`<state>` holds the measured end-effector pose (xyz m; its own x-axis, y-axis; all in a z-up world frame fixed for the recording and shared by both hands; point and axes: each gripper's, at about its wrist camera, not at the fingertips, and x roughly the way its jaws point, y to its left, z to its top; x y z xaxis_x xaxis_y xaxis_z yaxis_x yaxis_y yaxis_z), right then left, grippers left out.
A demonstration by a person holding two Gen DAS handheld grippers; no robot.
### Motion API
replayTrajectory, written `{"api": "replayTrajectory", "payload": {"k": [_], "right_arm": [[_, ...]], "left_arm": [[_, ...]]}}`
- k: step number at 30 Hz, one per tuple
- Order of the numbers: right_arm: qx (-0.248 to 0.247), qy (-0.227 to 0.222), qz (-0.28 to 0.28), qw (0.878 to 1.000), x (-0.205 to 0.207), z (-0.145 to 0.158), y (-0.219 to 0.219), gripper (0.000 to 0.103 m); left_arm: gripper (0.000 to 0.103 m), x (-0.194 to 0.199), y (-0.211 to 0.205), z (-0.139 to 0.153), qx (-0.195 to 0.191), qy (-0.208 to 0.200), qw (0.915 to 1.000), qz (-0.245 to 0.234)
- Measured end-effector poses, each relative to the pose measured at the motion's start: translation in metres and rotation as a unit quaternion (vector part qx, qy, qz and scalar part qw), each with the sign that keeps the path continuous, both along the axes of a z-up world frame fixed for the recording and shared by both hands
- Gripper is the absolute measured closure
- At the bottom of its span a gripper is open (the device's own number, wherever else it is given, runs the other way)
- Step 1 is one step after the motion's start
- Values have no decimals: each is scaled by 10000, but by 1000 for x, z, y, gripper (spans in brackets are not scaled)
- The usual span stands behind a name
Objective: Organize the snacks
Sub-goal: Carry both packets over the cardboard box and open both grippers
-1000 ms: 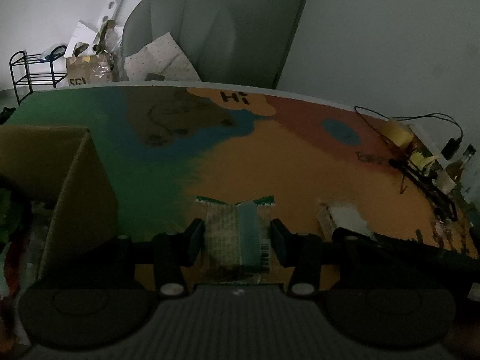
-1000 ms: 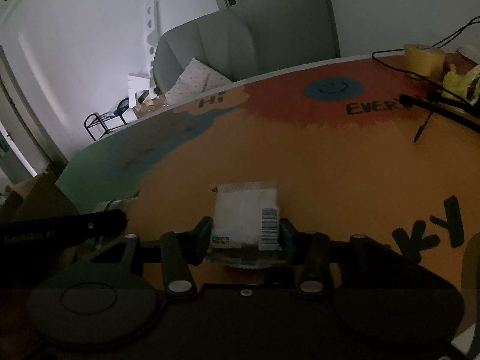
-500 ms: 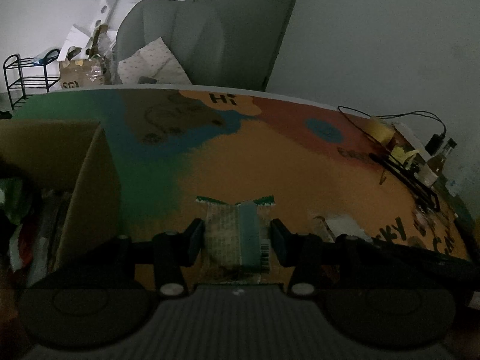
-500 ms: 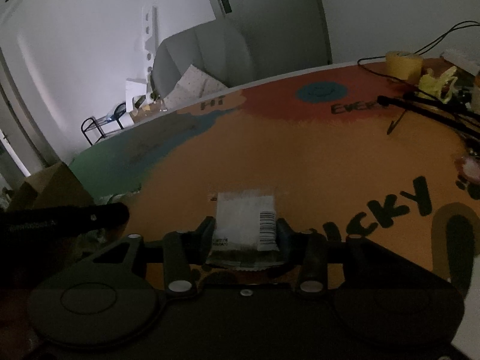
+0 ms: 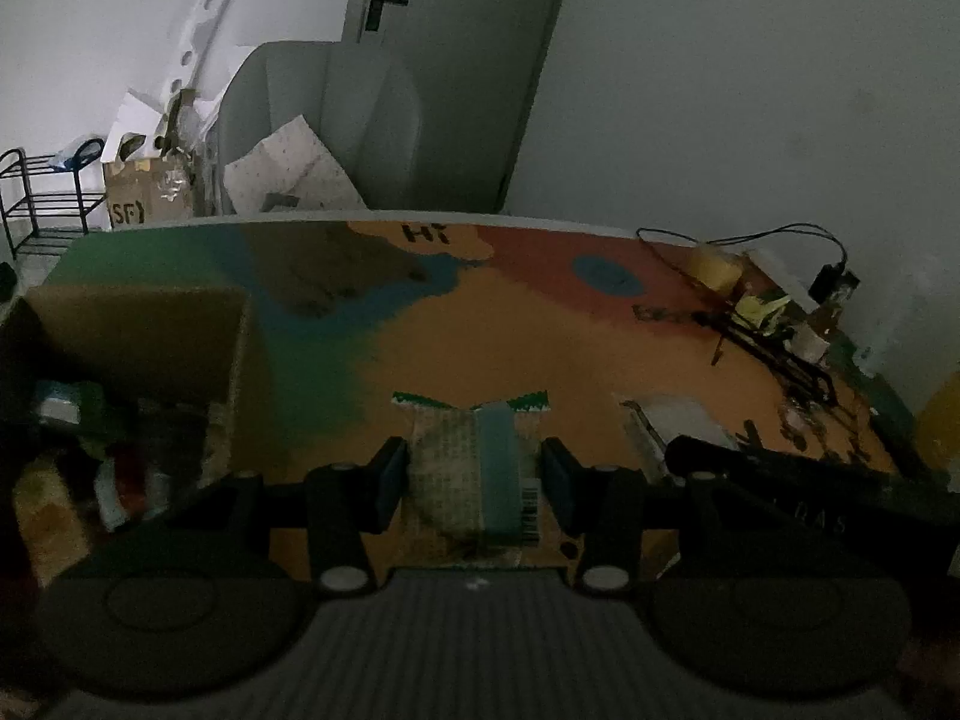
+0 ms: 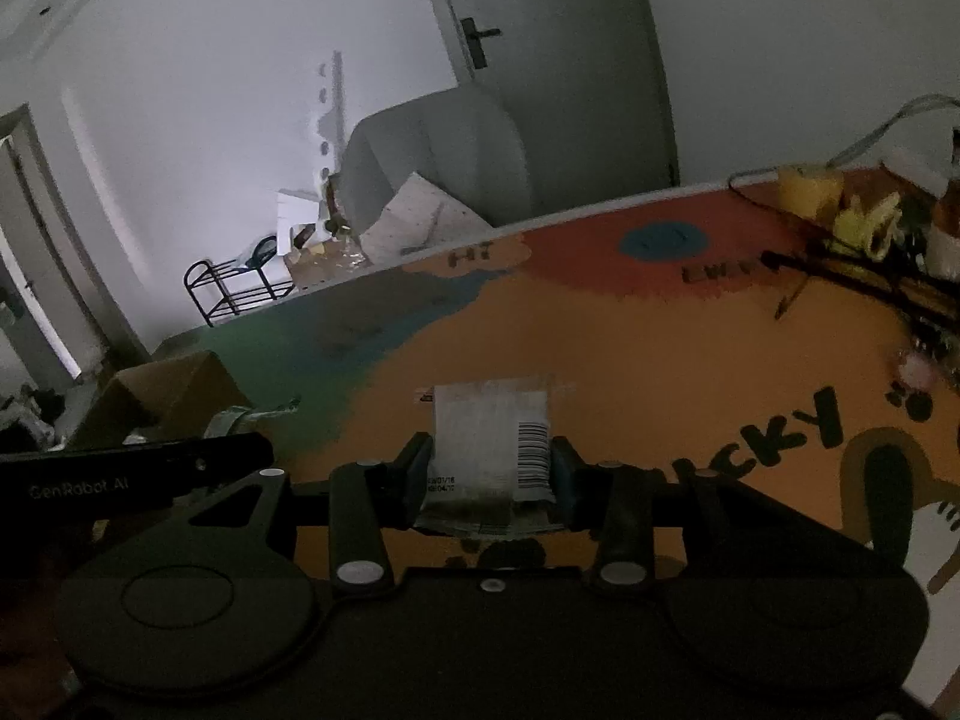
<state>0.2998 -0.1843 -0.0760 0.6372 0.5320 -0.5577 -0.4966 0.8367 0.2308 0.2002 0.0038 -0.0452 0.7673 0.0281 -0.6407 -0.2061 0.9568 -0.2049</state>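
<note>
My left gripper (image 5: 471, 474) is shut on a green-edged snack packet (image 5: 474, 462) with a blue strip and a barcode, held above the colourful table. My right gripper (image 6: 492, 468) is shut on a white snack packet (image 6: 492, 438) with a barcode. The white packet also shows in the left wrist view (image 5: 678, 420), to the right of my left gripper. An open cardboard box (image 5: 138, 336) stands at the left with several snack packs (image 5: 114, 456) inside. The box also shows in the right wrist view (image 6: 162, 396), beyond the left gripper's body (image 6: 132, 468).
The table mat (image 5: 480, 336) is orange, green, blue and red. Cables, a yellow tape roll (image 5: 714, 267) and small clutter (image 6: 870, 228) lie along the table's far right. A grey armchair (image 5: 318, 132), a cardboard carton and a black rack stand behind the table.
Both grippers have lifted and tilted with their packets held. The right gripper's view has shifted right over the table. The box has come further into the left view.
</note>
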Motion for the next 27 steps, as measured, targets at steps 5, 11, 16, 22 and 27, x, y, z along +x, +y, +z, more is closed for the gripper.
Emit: {"api": "replayTrajectory", "payload": {"k": [5, 11, 16, 22, 27], "right_arm": [[24, -111, 111, 9999, -12, 12, 7, 63], [49, -219, 279, 9994, -25, 24, 16, 63], [80, -267, 399, 9988, -34, 30, 22, 63], [109, -360, 562, 9977, -41, 38, 31, 63], [147, -393, 655, 9970, -43, 43, 40, 63]], "left_arm": [[55, -16, 6, 11, 81, -93, 9999, -18], [55, -37, 17, 20, 135, -161, 9997, -89], [55, -54, 27, 27, 142, -244, 9995, -110], [55, -72, 36, 38, 286, -334, 9990, -54], [55, -83, 55, 50, 460, -364, 9982, 148]]}}
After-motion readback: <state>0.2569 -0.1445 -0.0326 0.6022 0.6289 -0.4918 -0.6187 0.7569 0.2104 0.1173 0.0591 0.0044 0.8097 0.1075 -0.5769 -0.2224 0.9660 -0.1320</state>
